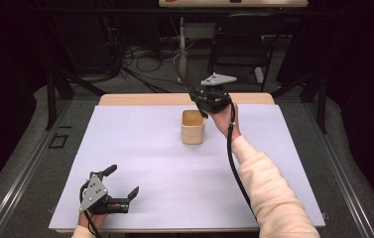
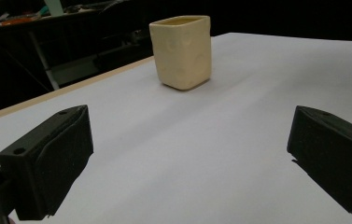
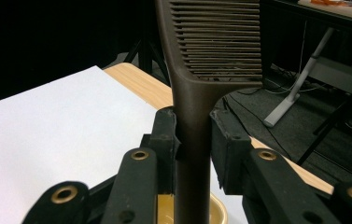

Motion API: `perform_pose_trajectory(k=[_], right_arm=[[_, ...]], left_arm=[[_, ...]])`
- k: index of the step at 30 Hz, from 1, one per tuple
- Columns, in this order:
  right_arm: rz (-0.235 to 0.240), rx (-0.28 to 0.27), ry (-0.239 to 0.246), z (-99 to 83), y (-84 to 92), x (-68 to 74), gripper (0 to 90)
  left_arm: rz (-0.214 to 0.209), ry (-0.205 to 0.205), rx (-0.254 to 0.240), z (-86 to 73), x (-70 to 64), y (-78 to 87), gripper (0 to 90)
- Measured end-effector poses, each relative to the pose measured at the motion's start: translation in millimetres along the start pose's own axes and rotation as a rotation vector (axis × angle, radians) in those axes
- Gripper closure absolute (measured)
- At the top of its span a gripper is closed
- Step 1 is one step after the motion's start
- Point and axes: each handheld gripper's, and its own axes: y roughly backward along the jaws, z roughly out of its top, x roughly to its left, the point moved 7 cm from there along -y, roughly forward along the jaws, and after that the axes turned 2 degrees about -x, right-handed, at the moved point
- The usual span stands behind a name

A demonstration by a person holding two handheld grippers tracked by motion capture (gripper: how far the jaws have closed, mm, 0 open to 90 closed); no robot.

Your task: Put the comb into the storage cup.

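Note:
A cream square cup [image 1: 193,127] stands upright on the white table sheet [image 1: 150,158], toward the back. Just above and behind it, my right gripper [image 1: 197,94] is shut on the handle of a dark brown comb [image 1: 183,72], whose toothed end points up and away. In the right gripper view the comb [image 3: 197,107] passes between both pads, and the cup's rim [image 3: 218,212] shows below. My left gripper [image 1: 123,181] rests near the front left corner, open and holding nothing. In the left gripper view the cup [image 2: 181,51] stands well beyond its spread fingers [image 2: 47,158].
A strip of wooden tabletop [image 1: 145,99] shows past the sheet's far edge. Behind the table stand a dark chair [image 1: 244,44] and loose cables [image 1: 145,62] on the floor. Black frame legs [image 1: 53,94] flank the table.

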Motion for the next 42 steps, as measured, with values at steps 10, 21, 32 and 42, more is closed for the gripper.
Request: perform_pose_trajectory(k=[10,21,32,42], right_arm=[[0.013,-0.026,0.004,2.0,-4.3,3.5,72.2],[0.019,-0.072,0.005,4.3,-6.6,4.4,72.3],[0.025,-0.103,0.02,3.0,-9.7,7.5,72.2],[0.026,-0.121,0.031,-0.5,-13.9,10.9,72.2]], left_arm=[[0.002,0.001,-0.002,0.1,0.1,0.3,0.3],[0.001,0.001,-0.002,0.1,0.2,0.3,0.3],[0.002,0.001,-0.002,0.1,0.2,0.4,0.4],[0.0,0.002,-0.002,0.0,0.0,0.3,0.3]])
